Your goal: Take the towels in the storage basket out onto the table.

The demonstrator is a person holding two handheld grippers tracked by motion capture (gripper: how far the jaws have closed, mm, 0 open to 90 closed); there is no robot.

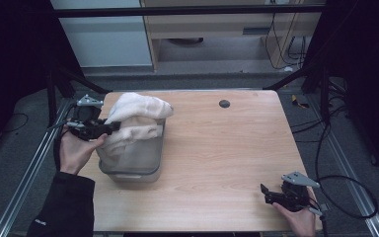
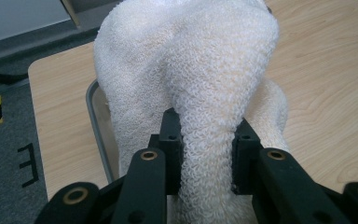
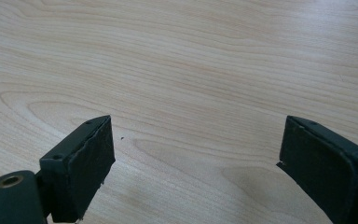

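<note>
Looped white towel [image 2: 186, 70] between left jaws

The towel [image 2: 186, 70] is cream looped terry cloth, rough and matt. The bin [image 1: 133, 158] looks like translucent grey plastic, smooth. The table [image 3: 191, 60] is pale wood grain, smooth with a faint sheen.

High view: above the near edge, facing twelve o'clock and down over the whole table [image 1: 217, 148]. Left gripper view: close, along its jaws onto the towel [image 2: 191, 70], shared with the high view. Right gripper view: close over bare tabletop.
</note>
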